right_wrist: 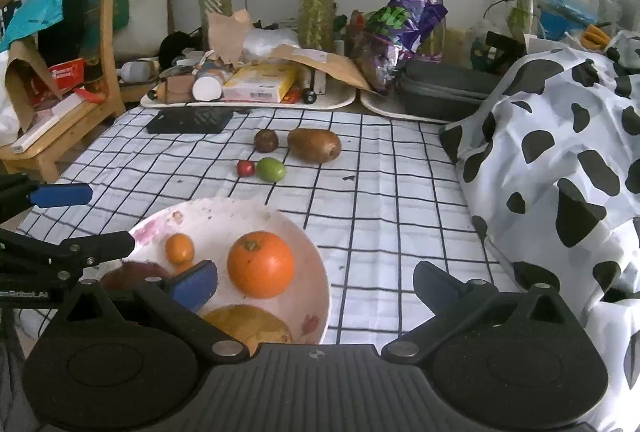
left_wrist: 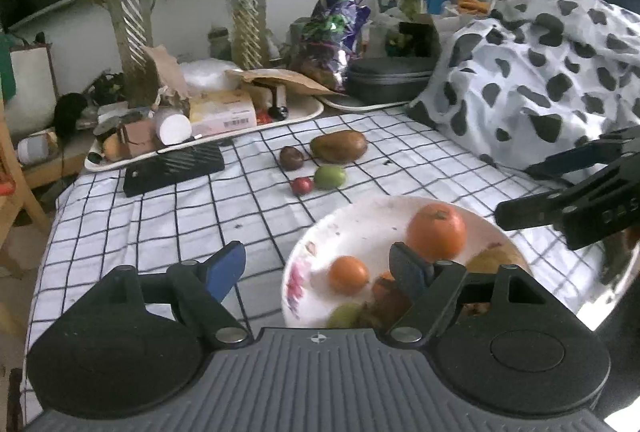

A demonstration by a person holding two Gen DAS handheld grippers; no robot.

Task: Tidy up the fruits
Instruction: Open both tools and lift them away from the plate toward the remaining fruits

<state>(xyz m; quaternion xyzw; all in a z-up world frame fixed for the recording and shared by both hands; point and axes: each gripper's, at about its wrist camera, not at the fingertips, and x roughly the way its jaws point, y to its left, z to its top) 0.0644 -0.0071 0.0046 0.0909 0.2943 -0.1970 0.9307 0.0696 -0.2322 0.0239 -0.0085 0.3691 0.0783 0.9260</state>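
Holding lg orange (right_wrist: 261, 264), sm orange (right_wrist: 179, 248): white bowl (right_wrist: 316, 272).

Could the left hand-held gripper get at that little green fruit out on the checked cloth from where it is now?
Probably yes. The left hand-held gripper stands open and empty, and the green fruit lies on bare cloth beyond the plate. A small red fruit sits right beside it, so that may get nudged.
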